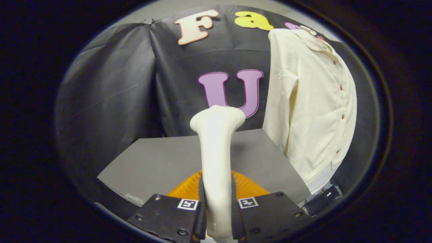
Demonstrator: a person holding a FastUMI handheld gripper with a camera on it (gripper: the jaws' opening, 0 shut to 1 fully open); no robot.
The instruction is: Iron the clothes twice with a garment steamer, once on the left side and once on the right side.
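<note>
Hanging on the booth wall to the right, beyond the fingers: cream shirt [314,101], buttoned, reddish buttons down the front.

Grey table [162,162] sits below and left of the shirt, its hem near the table's far right corner. White garment steamer [217,148] stands upright over the table, head up, well left of the shirt, not touching it. Tool [217,216] clenched on the steamer handle, both fingers pressing its sides.
</note>
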